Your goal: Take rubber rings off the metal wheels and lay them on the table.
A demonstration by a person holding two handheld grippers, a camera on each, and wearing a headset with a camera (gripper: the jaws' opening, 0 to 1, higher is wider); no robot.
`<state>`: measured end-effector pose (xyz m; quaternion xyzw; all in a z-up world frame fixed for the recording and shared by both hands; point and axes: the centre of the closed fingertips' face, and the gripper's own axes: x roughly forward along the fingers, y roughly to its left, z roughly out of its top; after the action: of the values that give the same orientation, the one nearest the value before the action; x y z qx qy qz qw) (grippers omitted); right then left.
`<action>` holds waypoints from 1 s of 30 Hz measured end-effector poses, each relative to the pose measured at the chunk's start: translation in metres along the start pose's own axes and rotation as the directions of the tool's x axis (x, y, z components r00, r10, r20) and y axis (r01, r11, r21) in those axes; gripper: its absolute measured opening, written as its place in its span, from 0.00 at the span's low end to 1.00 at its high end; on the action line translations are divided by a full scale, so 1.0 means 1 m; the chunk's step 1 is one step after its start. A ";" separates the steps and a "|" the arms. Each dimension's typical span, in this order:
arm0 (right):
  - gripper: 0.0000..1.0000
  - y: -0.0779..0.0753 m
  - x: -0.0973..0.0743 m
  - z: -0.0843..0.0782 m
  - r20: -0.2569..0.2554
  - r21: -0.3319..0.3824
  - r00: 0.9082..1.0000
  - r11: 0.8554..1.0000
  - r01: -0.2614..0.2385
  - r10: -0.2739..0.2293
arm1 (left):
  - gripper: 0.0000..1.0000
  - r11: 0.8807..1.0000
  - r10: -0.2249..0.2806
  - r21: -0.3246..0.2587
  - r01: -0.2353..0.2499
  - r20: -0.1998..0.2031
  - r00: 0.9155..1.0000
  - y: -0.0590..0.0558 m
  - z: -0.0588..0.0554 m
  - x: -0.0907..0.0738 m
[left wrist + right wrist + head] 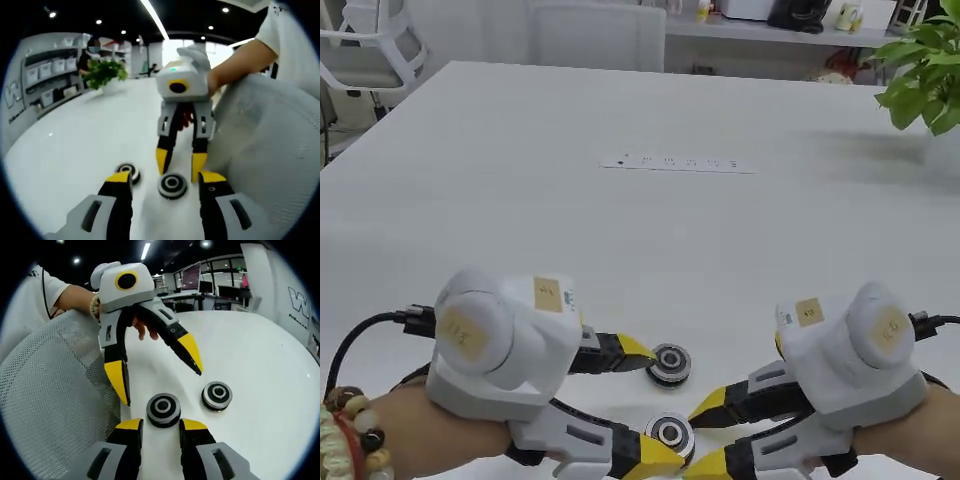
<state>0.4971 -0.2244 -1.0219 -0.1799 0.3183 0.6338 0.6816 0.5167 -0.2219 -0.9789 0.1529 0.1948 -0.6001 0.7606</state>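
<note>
Two metal wheels with black rubber rings lie flat on the white table (pixel 620 230), near its front edge. The nearer wheel (pixel 670 433) (pixel 172 185) (pixel 163 410) sits at the mouth of my left gripper (pixel 650 402) (pixel 166 178), whose jaws are spread wide and touch nothing. My right gripper (pixel 705 437) (pixel 161 426) faces it from the other side, open less widely, its tips just short of the same wheel. The second wheel (pixel 670 363) (pixel 128 172) (pixel 217 396) lies a little farther off, beside the left gripper's far jaw. Each gripper appears in the other's view: right gripper (pixel 180 165), left gripper (pixel 156 371).
A flush white socket strip (pixel 678 163) sits mid-table. A green plant (pixel 925 85) stands at the far right edge, and a white chair (pixel 370 45) at the far left. A mesh chair back (pixel 55 390) is close behind the person.
</note>
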 end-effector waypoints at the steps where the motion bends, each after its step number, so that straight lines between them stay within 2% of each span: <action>1: 0.27 0.000 0.000 0.000 0.000 -0.001 1.000 1.000 0.001 -0.001 | 0.53 1.000 -0.001 -0.002 0.001 0.000 1.000 0.000 0.000 0.001; 9: 0.26 -0.001 -0.001 0.000 0.000 0.003 1.000 1.000 0.006 -0.006 | 0.49 1.000 -0.030 0.003 0.031 -0.033 0.999 -0.008 -0.009 0.008; 15: 0.26 -0.002 -0.001 0.000 -0.002 0.005 1.000 1.000 0.010 -0.010 | 0.42 0.999 -0.047 0.001 0.047 -0.036 0.998 -0.013 -0.008 0.011; 19: 0.26 -0.003 -0.002 0.000 -0.001 0.004 1.000 1.000 0.012 -0.012 | 0.38 0.999 -0.050 -0.007 0.050 -0.035 0.998 -0.014 -0.008 0.012; 20: 0.26 -0.003 -0.002 0.000 -0.001 0.004 1.000 1.000 0.013 -0.013 | 0.39 1.000 -0.030 0.001 0.030 -0.031 0.999 -0.010 -0.008 0.012; 22: 0.26 -0.003 -0.002 0.000 0.001 0.005 1.000 1.000 0.014 -0.014 | 0.40 0.999 -0.037 -0.001 0.037 -0.044 0.998 -0.011 -0.011 0.012; 25: 0.26 -0.004 -0.002 0.001 0.002 0.000 1.000 1.000 0.017 -0.017 | 0.29 0.999 -0.039 0.000 0.039 -0.043 0.998 -0.011 -0.011 0.012; 30: 0.26 -0.004 -0.002 0.003 0.000 -0.012 1.000 1.000 0.020 -0.020 | 0.26 1.000 -0.029 -0.004 0.029 -0.049 0.998 -0.009 -0.013 0.014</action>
<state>0.5014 -0.2249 -1.0192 -0.1873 0.3128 0.6289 0.6867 0.5091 -0.2296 -0.9971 0.1633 0.2167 -0.6068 0.7471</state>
